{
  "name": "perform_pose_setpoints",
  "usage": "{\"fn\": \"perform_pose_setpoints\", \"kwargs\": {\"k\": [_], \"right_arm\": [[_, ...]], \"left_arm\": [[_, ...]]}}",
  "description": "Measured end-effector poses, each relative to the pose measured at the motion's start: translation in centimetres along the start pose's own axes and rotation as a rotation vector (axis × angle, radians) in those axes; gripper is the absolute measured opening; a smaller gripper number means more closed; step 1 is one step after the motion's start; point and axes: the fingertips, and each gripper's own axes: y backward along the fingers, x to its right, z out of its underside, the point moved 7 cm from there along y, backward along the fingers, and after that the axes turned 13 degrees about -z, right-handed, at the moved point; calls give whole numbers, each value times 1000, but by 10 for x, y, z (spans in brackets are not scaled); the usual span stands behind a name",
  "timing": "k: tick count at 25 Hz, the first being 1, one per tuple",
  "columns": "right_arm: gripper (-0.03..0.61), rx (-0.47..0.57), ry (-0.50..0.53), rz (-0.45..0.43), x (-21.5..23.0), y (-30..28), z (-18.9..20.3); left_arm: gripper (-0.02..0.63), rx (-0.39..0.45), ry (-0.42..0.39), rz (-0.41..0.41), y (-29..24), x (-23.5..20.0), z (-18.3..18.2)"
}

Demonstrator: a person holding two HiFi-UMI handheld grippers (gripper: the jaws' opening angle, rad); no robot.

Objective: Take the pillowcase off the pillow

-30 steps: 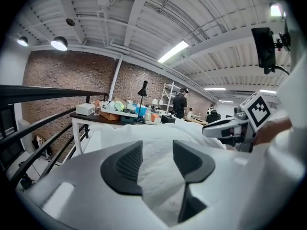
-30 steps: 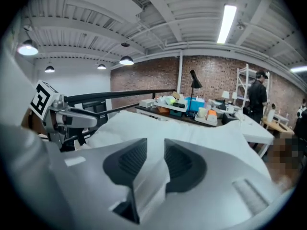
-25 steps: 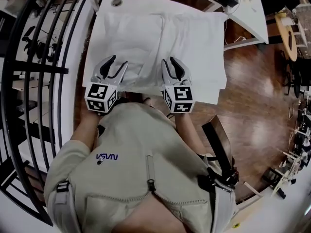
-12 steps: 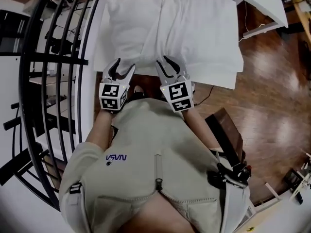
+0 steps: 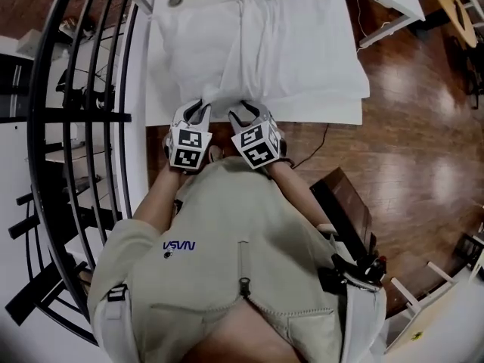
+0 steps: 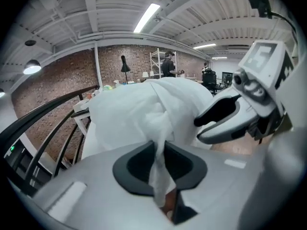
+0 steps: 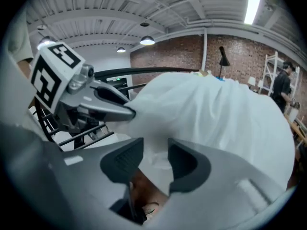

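The white pillow in its pillowcase (image 5: 261,44) lies on the white table (image 5: 160,89), its near edge bunched up toward me. My left gripper (image 5: 198,112) is at that edge. In the left gripper view its jaws are closing, and the left gripper (image 6: 159,164) pinches a thin fold of the pillowcase (image 6: 144,109). My right gripper (image 5: 243,113) sits right beside it. In the right gripper view the right gripper (image 7: 156,159) has its jaws opening, the pads apart with loose white pillowcase cloth (image 7: 211,114) between them.
A black metal railing (image 5: 76,127) runs along the table's left side. Wooden floor (image 5: 416,127) lies to the right, with a dark box (image 5: 344,203) near my right elbow. A small round disc (image 5: 175,1) sits at the table's far left corner.
Both grippers have drawn close together at the pillow's near edge. The left jaws, open before, now pinch a fold of cloth, and the pillow's near edge has bunched up.
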Motion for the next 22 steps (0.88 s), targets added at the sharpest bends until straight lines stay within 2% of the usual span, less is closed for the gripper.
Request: {"fn": "perform_pose_setpoints", "kwargs": {"k": [2, 4, 7, 10, 14, 18, 22], "right_arm": [[150, 1, 16, 38, 1, -8, -1], [143, 23, 33, 101, 6, -8, -8], [5, 67, 37, 179, 15, 3, -19], [3, 118, 35, 239, 21, 23, -25], [3, 167, -13, 374, 40, 61, -17], [3, 156, -144, 505, 82, 97, 16], [3, 80, -187, 505, 97, 87, 41]], "left_arm": [[28, 29, 32, 23, 6, -3, -8], [20, 73, 78, 38, 11, -10, -19], [17, 124, 139, 51, 19, -21, -33], [17, 171, 189, 40, 23, -37, -49], [15, 212, 276, 1, 23, -66, -61], [15, 197, 358, -30, 21, -90, -52], [15, 133, 370, -27, 17, -87, -25]]}}
